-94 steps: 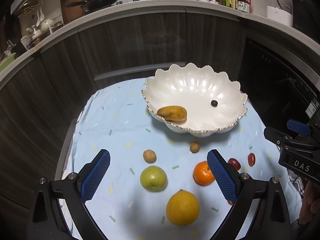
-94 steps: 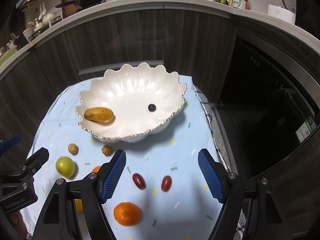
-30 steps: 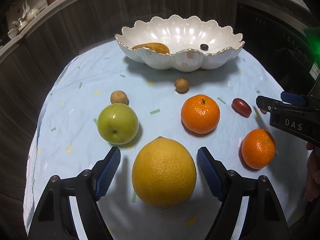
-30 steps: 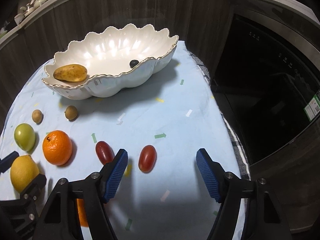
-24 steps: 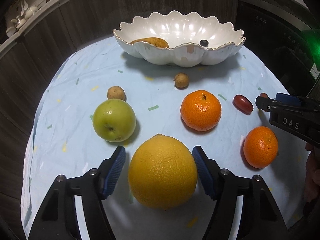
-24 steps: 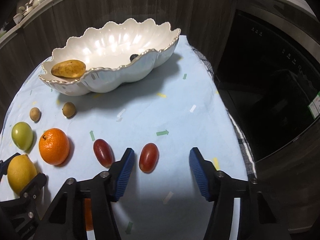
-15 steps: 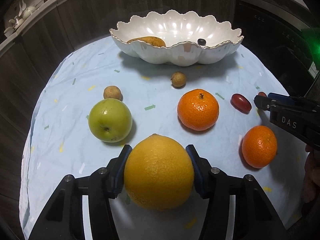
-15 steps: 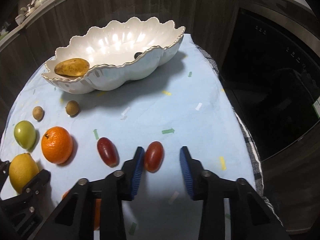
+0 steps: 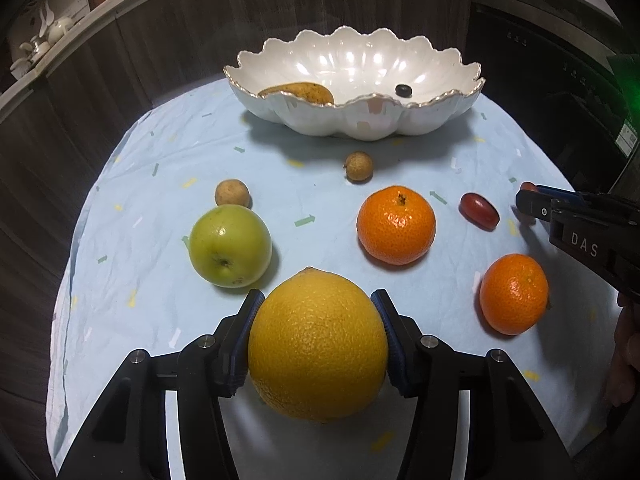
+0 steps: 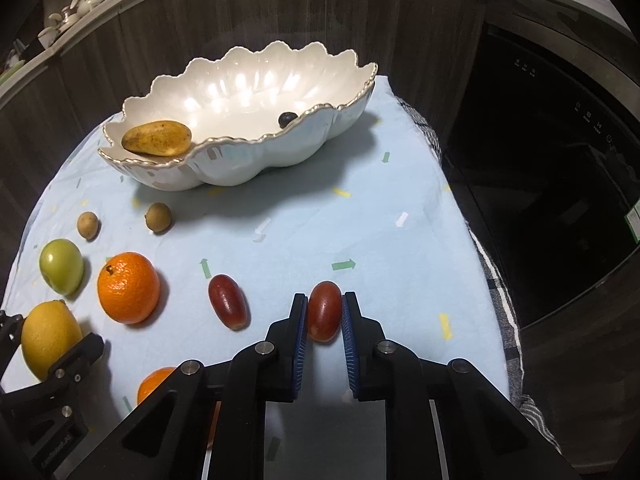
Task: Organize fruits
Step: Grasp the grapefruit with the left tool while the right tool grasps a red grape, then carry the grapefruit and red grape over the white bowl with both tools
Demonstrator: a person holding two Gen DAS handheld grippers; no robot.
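left gripper [image 9: 316,344]: closed on the large yellow round citrus fruit [image 9: 318,346], blue pads pressed to both sides; fruit sits at 6 o'clock on the table in the left wrist view
right gripper [image 10: 324,318]: pinched shut on the small red oval grape tomato [image 10: 324,316], pads on both flanks; tomato low on the cloth, at 6 o'clock in the right wrist view
second red oval grape tomato [image 10: 227,306]: loose on the cloth, just beside the right gripper at its 9 o'clock
light blue patterned tablecloth [image 9: 280,184]: covers the table, carries everything
white scalloped ceramic bowl with gold rim [image 9: 440,80]: at 12 o'clock on the table
bowl contents: one brownish-yellow oblong fruit [image 10: 156,138] on the 9 o'clock side, one small dark berry [image 9: 403,89] toward 3 o'clock
green apple [image 9: 230,251]: 10 o'clock of the held citrus, near it, apart
two small tan round fruits: one [image 9: 232,194] just behind the apple, one [image 9: 359,166] near the bowl front
orange mandarin [image 9: 396,225]: 1 o'clock of the citrus
second orange mandarin [image 9: 514,294]: 3 o'clock, under the right gripper's body
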